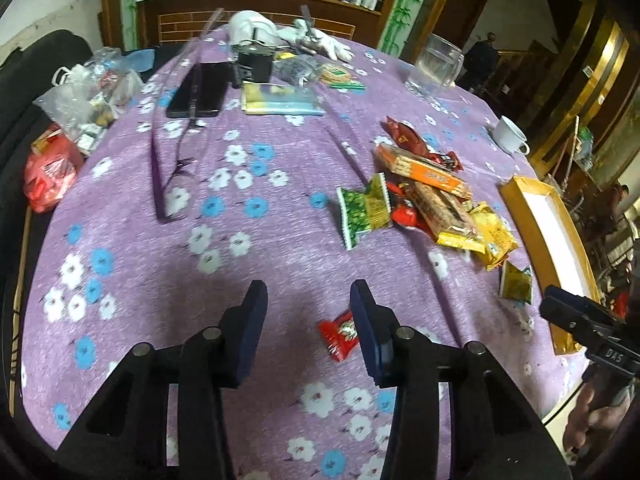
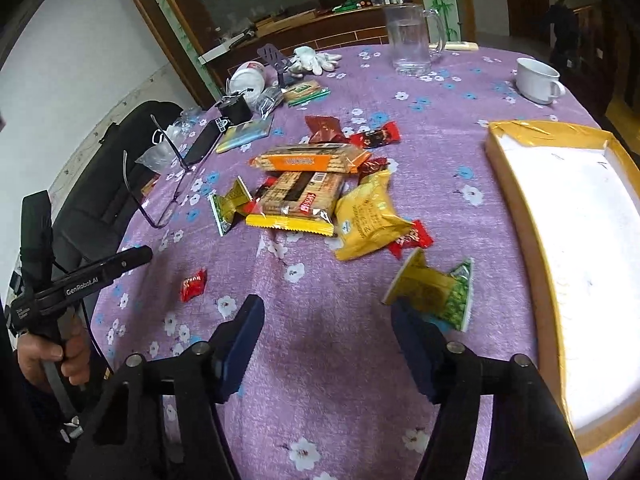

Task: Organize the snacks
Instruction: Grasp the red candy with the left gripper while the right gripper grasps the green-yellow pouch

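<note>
Both grippers point steeply down at the table covered with a purple flowered cloth (image 1: 168, 288). The left gripper (image 1: 308, 300) hangs over bare cloth with its jaws apart and nothing between them; a small red candy (image 1: 339, 334) lies on the cloth just beside its right finger, partly hidden behind it. The right gripper (image 2: 328, 320) also has its jaws spread and holds nothing. A green and yellow packet (image 2: 434, 292) lies tilted close to its right finger; I cannot tell if they touch.

The snack pile (image 2: 316, 196) lies in the middle of the table, between the grippers and the far clutter: an orange cracker pack (image 2: 312, 159), a yellow packet (image 2: 366, 216) and some red candies. The shallow yellow-rimmed box (image 2: 516, 208) with a white bottom stands at the right of the pile, with no snack in it.

The right wrist view shows the person's left hand (image 2: 54, 356) around the handle of the left gripper, and a white cup (image 2: 538, 80) with a glass jug (image 2: 412, 40) farther back. The left wrist view shows plastic bags (image 1: 80, 100) on a dark chair at the table's left edge, and the fingers of the right hand (image 1: 592, 420) at the lower right.
</note>
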